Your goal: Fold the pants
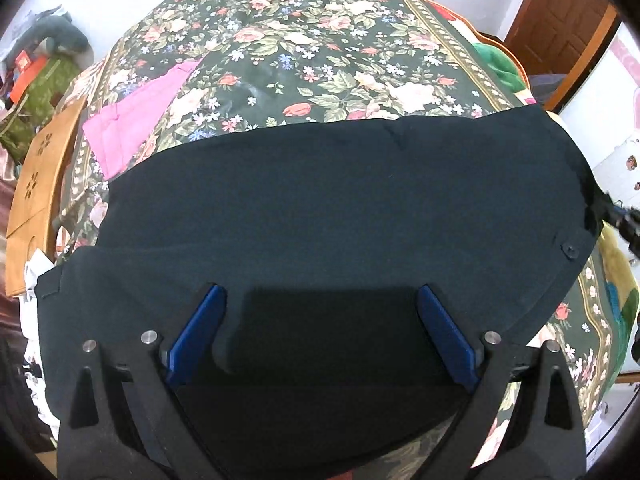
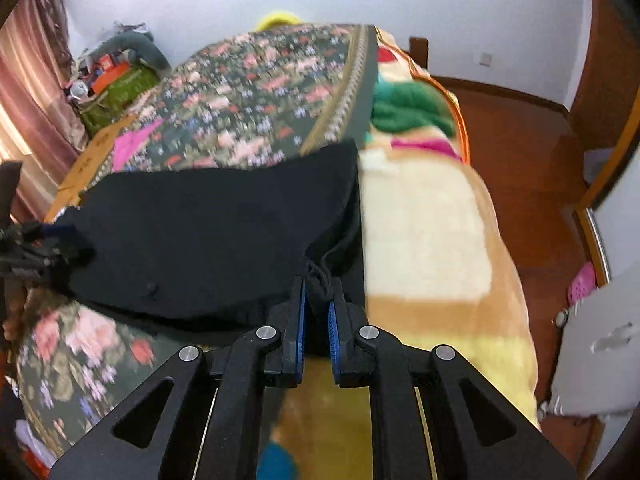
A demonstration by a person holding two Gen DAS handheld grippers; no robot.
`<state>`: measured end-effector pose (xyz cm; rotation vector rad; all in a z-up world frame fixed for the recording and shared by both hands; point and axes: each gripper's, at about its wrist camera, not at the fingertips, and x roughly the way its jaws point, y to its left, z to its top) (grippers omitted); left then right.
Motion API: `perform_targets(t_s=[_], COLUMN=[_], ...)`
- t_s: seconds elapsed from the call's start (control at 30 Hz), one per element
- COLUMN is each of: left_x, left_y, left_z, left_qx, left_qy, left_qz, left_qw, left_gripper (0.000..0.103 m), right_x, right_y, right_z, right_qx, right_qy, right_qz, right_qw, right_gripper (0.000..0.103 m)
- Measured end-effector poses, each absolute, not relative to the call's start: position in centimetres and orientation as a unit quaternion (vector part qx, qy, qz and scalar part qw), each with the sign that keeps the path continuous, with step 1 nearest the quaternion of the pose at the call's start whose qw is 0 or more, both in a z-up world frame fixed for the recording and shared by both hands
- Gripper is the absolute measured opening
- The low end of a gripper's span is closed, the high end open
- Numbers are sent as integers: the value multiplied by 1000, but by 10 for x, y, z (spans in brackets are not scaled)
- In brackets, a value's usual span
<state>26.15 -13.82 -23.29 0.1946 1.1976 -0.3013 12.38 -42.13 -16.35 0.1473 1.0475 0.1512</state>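
Black pants (image 1: 340, 208) lie spread across a floral bedspread (image 1: 288, 48), a button near their right edge. My left gripper (image 1: 320, 292) is open just above the near part of the pants, its blue pads wide apart with nothing between them. In the right wrist view the pants (image 2: 208, 232) stretch to the left. My right gripper (image 2: 318, 286) is shut on a bunched corner of the pants at the bed's right side. The left gripper (image 2: 48, 240) shows at that view's far left edge.
A pink cloth (image 1: 132, 120) lies on the bedspread at the back left. A yellow and green blanket (image 2: 424, 216) hangs over the bed's right side above a wooden floor (image 2: 520, 152). A wooden board (image 1: 36, 188) and clutter stand at the left.
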Motion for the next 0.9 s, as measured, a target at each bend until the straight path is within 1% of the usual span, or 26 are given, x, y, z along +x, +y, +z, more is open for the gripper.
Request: perform_targets(t_s=[0.13,0.2,0.27,0.3,0.33,0.4,0.57,0.67,0.7,0.9], left_x=[260,259,259,258,257,256,253,252,251,247], left_y=[-138,-137,-136,-135,-133,-128,-96,-64,-47,42], left_z=[-232,-232,-231,-230,-228,-222,-196,-176,-168,-145], left_qx=[91,88,84,81,79,76,59,40,31,-7], left_qy=[557,556,554,552,549,539,503,480,470,440], left_qz=[-143,-145,-148,-149,-148,-145,-130,-114,-105,-54], left_qw=[813,814,815,816,819,826,852,869,876,896], left_gripper=[98,98,98,98,98,98,98,98,98,98], right_x=[116,113,111,110,109,107,117,127,131,160], right_y=[-421,-419,-415,-413,-411,-407,-382,-357,-345,-274], right_z=[-161,-158,-152,-147,-141,-129,-95,-80,-74,-56], right_qx=[58,42,25,20,17,18,38,43,43,23], right_qy=[500,503,500,496,490,474,437,416,407,386], right_qz=[50,33,19,16,14,15,44,71,84,154], right_qw=[863,863,865,868,871,880,898,906,909,909], right_gripper=[19,25,30,35,38,51,54,62,63,63])
